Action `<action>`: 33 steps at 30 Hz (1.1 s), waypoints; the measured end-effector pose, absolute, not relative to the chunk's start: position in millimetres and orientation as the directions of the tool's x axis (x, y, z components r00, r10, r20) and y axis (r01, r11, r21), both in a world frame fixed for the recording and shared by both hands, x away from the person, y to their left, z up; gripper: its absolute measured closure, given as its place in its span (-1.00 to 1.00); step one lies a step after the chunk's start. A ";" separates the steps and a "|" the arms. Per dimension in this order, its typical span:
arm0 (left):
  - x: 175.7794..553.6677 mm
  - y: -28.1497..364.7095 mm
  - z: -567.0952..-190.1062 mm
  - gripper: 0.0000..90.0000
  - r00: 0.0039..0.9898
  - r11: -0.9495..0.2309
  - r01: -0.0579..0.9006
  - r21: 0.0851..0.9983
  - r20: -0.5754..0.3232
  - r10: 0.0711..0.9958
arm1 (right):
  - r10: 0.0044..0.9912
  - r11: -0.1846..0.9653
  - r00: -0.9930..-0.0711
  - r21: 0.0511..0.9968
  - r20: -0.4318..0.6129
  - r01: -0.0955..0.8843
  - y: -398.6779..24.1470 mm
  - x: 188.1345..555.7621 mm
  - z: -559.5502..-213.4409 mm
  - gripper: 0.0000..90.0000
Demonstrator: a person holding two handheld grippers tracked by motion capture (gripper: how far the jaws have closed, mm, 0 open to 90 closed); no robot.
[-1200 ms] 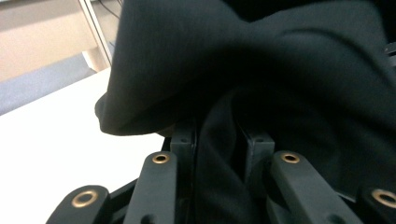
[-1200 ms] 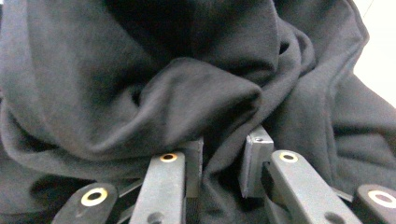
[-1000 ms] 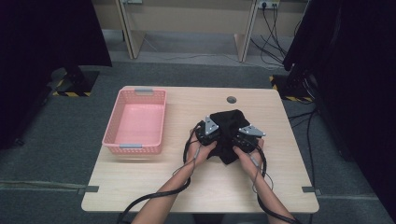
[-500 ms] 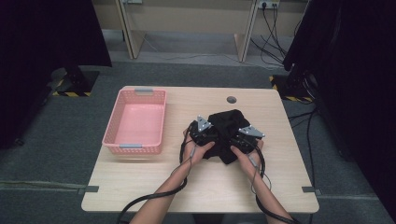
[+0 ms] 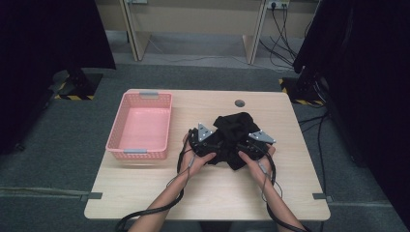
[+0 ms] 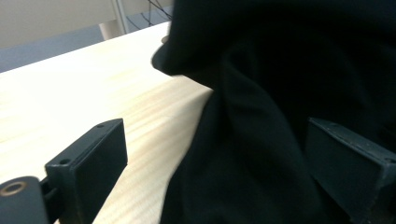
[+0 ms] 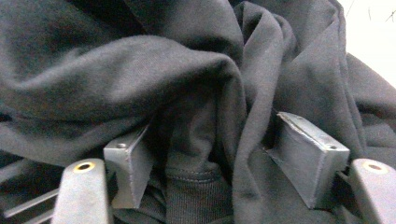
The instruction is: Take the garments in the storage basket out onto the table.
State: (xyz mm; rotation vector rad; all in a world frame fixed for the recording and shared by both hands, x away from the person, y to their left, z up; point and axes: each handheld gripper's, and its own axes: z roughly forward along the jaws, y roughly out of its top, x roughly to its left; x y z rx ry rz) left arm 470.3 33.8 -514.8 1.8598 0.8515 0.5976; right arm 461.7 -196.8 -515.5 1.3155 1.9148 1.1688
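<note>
Left gripper [image 6: 215, 172] first: jaws spread wide, just been opening, black cloth lying loose between them, draped against the far jaw and well clear of the near one, no pinch. Right gripper [image 7: 219, 163] likewise parted, jaws just been opening too, a fold of the black garment [image 5: 231, 137] with a ribbed cuff sagging in the gap, fabric brushing both pads but hanging slack rather than squeezed.

From the high view: left gripper [image 5: 203, 140] and right gripper [image 5: 251, 145] set on either side of the garment, each under a grey 3-cornered plate, 2 forearms coming up from the near edge, cables trailing back off the table [image 5: 208, 193]. Missing from that view, given by the gripper views: the cloth's texture. Up close in the right gripper view, soft matte knit, heavy rolled folds, a stitched seam above the ribbed band. In the left gripper view, a dark curved edge of the garment [image 6: 280, 93] lifted off pale wood grain, bare table [image 6: 70, 93] stretching away beside it.

Given by the high view and not the close ones: the whole layout. Garment bunched in a crumpled heap right of the table's centre, touching both grippers. Pink basket [image 5: 142, 126] well apart at the left side. Small dark round spot [image 5: 240, 103] near the far edge, just beyond the heap.
</note>
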 end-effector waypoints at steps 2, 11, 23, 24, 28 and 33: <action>466.1 35.1 -514.8 -0.87 0.646 -0.292 0.288 0.912 0.040 0.762 | 0.922 0.151 -0.385 0.874 0.045 0.462 -196.7 461.7 -515.3 -0.40; 443.2 40.9 -509.7 -0.93 0.700 -0.311 0.262 0.914 0.043 0.713 | 0.908 0.156 -0.414 0.866 0.065 0.476 -200.6 457.3 -510.6 -0.68; 413.2 49.8 -500.6 -0.92 0.736 -0.319 0.236 0.918 0.045 0.675 | 0.886 0.149 -0.450 0.851 0.112 0.504 -218.0 441.4 -499.5 -0.77; 411.0 51.2 -499.8 -0.92 0.736 -0.317 0.236 0.918 0.044 0.675 | 0.884 0.151 -0.454 0.850 0.113 0.504 -219.8 440.0 -499.0 -0.77; 403.0 57.8 -496.7 -0.92 0.736 -0.308 0.237 0.921 0.037 0.676 | 0.878 0.145 -0.463 0.850 0.126 0.506 -225.6 434.8 -496.8 -0.77; 394.1 67.4 -494.5 -0.90 0.731 -0.313 0.221 0.924 0.055 0.680 | 0.869 0.152 -0.478 0.849 0.129 0.506 -230.7 428.8 -494.6 -0.77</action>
